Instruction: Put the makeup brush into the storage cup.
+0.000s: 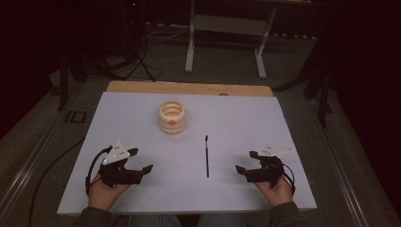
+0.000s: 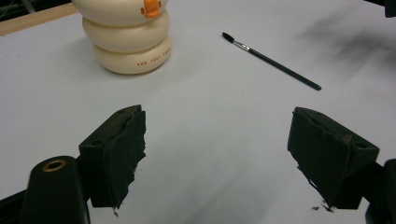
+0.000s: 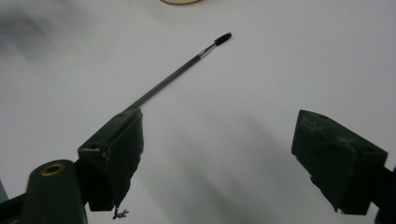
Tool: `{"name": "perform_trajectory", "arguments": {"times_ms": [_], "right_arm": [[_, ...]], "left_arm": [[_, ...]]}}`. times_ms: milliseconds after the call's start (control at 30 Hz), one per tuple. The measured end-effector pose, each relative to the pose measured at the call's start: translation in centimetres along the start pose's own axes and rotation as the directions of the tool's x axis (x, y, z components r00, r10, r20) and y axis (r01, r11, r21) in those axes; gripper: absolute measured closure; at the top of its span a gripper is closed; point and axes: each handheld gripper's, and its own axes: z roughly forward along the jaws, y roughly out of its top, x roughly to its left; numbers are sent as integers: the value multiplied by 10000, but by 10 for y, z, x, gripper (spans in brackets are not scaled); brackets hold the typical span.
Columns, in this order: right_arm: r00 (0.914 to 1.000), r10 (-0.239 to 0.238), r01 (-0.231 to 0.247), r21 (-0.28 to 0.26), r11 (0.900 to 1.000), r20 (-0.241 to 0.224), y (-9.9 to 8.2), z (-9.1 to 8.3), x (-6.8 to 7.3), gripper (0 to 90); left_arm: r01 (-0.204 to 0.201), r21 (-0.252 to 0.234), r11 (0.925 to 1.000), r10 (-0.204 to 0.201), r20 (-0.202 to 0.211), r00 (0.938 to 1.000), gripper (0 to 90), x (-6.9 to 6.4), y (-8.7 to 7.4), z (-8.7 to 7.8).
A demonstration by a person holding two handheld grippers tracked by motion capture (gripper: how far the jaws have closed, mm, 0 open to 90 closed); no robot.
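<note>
A thin black paintbrush [image 1: 206,156] lies flat on the white sheet [image 1: 142,123], bristles pointing away from me. A cream ringed holder [image 1: 172,117] with an orange mark stands upright behind it, to the left. My left gripper [image 1: 140,160] rests low at the front left, jaws wide apart and empty. In the left gripper view the holder [image 2: 127,37] is ahead at left and the paintbrush [image 2: 271,60] ahead at right. My right gripper [image 1: 247,162] sits at the front right, open and empty. In the right gripper view the paintbrush [image 3: 180,70] runs out from behind the left jaw.
The white sheet covers a wooden tabletop [image 1: 189,88] whose far edge shows. Beyond it stand a pale metal frame [image 1: 227,33] and dark tripod legs [image 1: 139,61] on the floor. Broad bare sheet lies between the grippers and around the paintbrush.
</note>
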Motion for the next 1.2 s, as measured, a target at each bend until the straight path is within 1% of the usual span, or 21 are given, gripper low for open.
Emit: {"name": "perform_trajectory", "arguments": {"times_ms": [100,233,300,333,367,433,500,533,667,700,733,767,800,867,900,1067,1100,1167,1200], "right_arm": [[10000,96,-96,188,9998,-10,5,4,3,183],[9999,14,-18,292,9996,113,9,9,4,183],[9999,35,-40,453,9990,114,16,15,7,187],[9999,35,-40,453,9990,114,16,15,7,187],[9999,114,-117,548,9984,55,22,19,8,210],[10000,87,-86,567,9984,-12,24,22,10,218],[9999,100,-103,621,9980,50,30,27,12,224],[9999,130,-130,703,9974,11,36,33,15,229],[9997,228,-232,867,9960,54,41,39,17,242],[9997,252,-254,948,9952,32,44,43,17,256],[9995,305,-317,1168,9927,117,50,50,19,260],[9994,313,-330,1241,9917,156,52,53,20,276],[9990,389,-417,1480,9881,216,56,60,22,289],[9989,401,-439,1665,9851,261,60,67,23,313],[9989,401,-439,1665,9851,261,60,67,23,313],[9988,475,-483,1813,9822,89,67,80,26,336],[9986,525,-510,1924,9800,-23,70,87,27,348],[9982,594,-580,1983,9784,-8,71,89,28,349],[9982,598,-577,2051,9770,-41,73,92,29,367]], "left_arm": [[-20,-13,10000,20,-1,10000,194,-1,0,0],[-60,-10,10000,60,20,10000,195,-2,1,1],[-100,-23,9999,100,13,9999,194,-2,2,2],[-106,-25,9999,106,16,9999,194,-2,2,2],[-109,-32,9999,109,18,9999,195,-2,2,2],[-110,-51,9999,110,25,9999,194,-2,3,2],[-83,-69,9999,83,23,10000,195,-2,3,2],[-75,-78,9999,76,29,10000,195,-2,3,1],[-69,-99,9999,69,22,10000,195,-2,3,1],[-61,-140,9999,62,27,10000,195,-2,3,1],[-55,-145,9999,55,29,10000,195,-2,3,1],[-74,-134,9999,75,30,10000,195,-2,3,1],[-78,-134,9999,78,30,10000,195,-2,3,1],[-80,-137,9999,80,32,10000,195,-1,3,1],[-77,-148,9999,77,38,10000,195,-1,3,1],[-110,-118,9999,111,57,9999,195,-2,3,1],[-100,-122,9999,101,62,9999,195,-2,3,2],[-116,-126,9999,117,64,9999,195,-3,3,2],[-116,-114,9999,117,68,9999,195,-3,3,2]]}}
